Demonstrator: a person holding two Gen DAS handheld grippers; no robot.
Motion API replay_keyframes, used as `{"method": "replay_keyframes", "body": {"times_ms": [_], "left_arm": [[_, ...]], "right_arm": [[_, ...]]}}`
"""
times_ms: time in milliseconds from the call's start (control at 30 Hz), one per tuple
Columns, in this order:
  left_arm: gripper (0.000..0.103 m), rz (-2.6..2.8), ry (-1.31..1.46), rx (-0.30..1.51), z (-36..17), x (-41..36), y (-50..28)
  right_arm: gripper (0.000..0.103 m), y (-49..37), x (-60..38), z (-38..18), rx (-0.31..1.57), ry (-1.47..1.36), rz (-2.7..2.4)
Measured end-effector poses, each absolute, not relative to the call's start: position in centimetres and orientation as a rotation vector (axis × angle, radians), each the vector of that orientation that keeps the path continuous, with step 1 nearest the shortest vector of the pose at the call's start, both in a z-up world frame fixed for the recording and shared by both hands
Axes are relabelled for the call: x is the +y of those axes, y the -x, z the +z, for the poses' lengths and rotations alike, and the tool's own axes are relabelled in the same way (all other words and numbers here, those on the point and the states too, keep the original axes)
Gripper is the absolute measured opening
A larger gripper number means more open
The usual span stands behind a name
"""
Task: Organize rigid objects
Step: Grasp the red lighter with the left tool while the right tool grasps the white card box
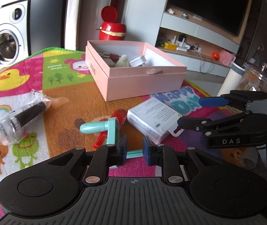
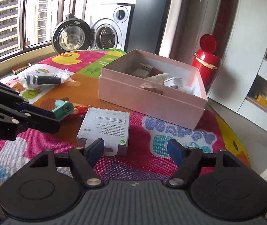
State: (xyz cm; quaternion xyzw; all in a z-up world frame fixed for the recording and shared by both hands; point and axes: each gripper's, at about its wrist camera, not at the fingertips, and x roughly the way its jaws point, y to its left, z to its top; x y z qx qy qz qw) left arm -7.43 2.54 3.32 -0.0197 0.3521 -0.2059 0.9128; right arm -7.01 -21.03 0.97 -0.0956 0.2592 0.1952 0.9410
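My left gripper (image 1: pixel 134 150) is shut on a short bar of a teal crank-shaped tool (image 1: pixel 99 129), held low over the play mat (image 1: pixel 73 86) and above a flat red item (image 1: pixel 118 116). The right wrist view shows the same gripper (image 2: pixel 56 121) with the teal tool (image 2: pixel 63 107) at its tips. My right gripper (image 2: pixel 135 150) stands open, its left finger over the near edge of a white printed carton (image 2: pixel 105 127). Behind sits an open pink box (image 2: pixel 148 101) holding several small items. A black cylinder in clear wrap (image 1: pixel 24 118) lies far left.
A red lidded bin (image 1: pixel 112 28) stands behind the pink box (image 1: pixel 144 82). A washing machine with its door open (image 2: pixel 88 37) is beyond the table. A white bottle (image 1: pixel 233 80) and a glass jar (image 1: pixel 255 78) stand at the right edge.
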Motion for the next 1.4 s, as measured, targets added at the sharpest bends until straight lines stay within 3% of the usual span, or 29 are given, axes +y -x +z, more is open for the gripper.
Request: {"method": "replay_keyframes", "body": {"times_ms": [267,467,700,767,867,1167,1267,1333,1400], "left_arm": [[0.020,-0.186,0.000,0.697,3.4,6.7,5.6],[0.020,-0.359,0.051,0.695,4.4,7.3,4.8],[0.020,-0.440,-0.087,0.769,3.3,3.9,2.3],[0.028,-0.460,-0.109,0.777,2.9,3.2,2.0],[0.031,-0.462,-0.143,0.808,2.3,2.3,1.8],[0.027,-0.419,-0.097,0.798,2.2,2.6,3.4],[0.027,-0.421,-0.089,0.807,2.3,2.6,5.0],[0.028,-0.413,-0.080,0.810,2.4,2.6,5.6],[0.028,-0.389,-0.031,0.824,2.4,2.8,5.3]], "right_arm": [[0.081,4.8,-23.9,-1.1,0.564,-0.112,0.412],[0.083,4.0,-24.8,-1.6,0.591,-0.194,0.427],[0.083,4.6,-24.8,-1.4,0.575,-0.185,0.433],[0.083,5.1,-24.6,-1.1,0.554,-0.165,0.461],[0.083,6.1,-23.4,-0.7,0.548,-0.083,0.539],[0.084,7.4,-19.7,-1.4,0.618,0.125,0.549],[0.090,7.6,-19.5,-1.7,0.622,0.135,0.550],[0.101,7.6,-19.5,-1.8,0.630,0.121,0.569],[0.103,7.6,-19.0,-1.9,0.636,0.137,0.563]]}}
